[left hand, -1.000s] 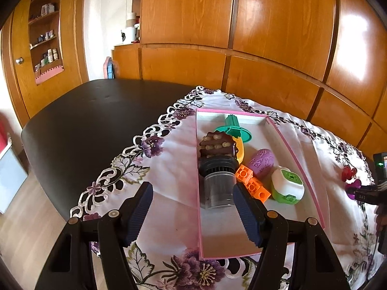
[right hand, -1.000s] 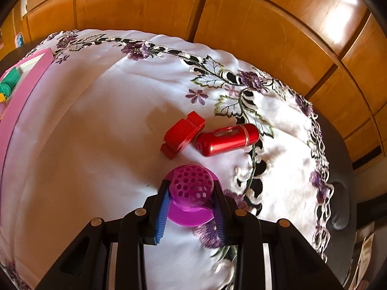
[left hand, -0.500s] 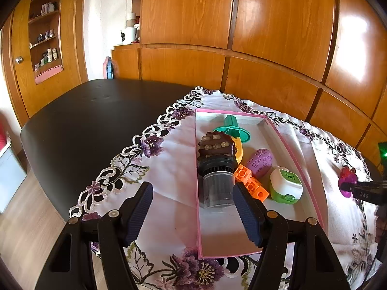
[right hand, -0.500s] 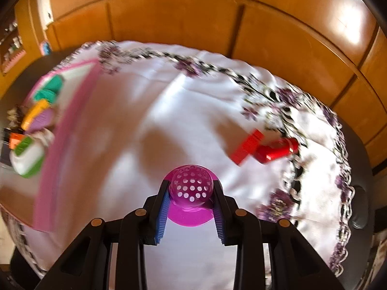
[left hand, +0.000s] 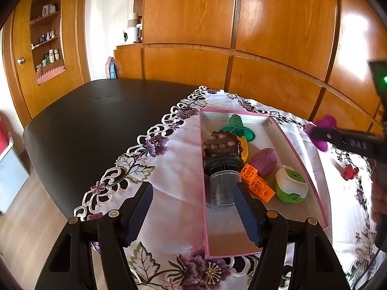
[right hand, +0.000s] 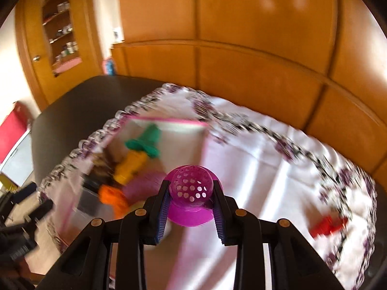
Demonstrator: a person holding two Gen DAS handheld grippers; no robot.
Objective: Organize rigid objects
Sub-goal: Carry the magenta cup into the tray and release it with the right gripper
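My right gripper (right hand: 191, 199) is clamped on the purple perforated strainer (right hand: 191, 188), both pads pressing its domed sides, flange below the fingers; it hangs in the air above the white embroidered cloth (right hand: 254, 164), near the right wall of the pink tray (left hand: 298, 159). My left gripper (left hand: 193, 211) stands about half open over the tray's near left corner, holding nothing. Step in hand, as I judge it: carrying the strainer to the tray. The tray already holds a green stamp (left hand: 238, 128), a brown studded piece (left hand: 221, 143), a clear jar with black cap (left hand: 221, 181), orange bricks (left hand: 256, 183), a purple egg (left hand: 263, 158) and a green-and-white case (left hand: 291, 183). Next move calls for lowering into a bare patch, probably the near end, before parting the fingers. Two red pieces (right hand: 327, 226) lie on the cloth, not yet tidied. Writing: pale characters on my right gripper's finger in the left view, too blurred to read
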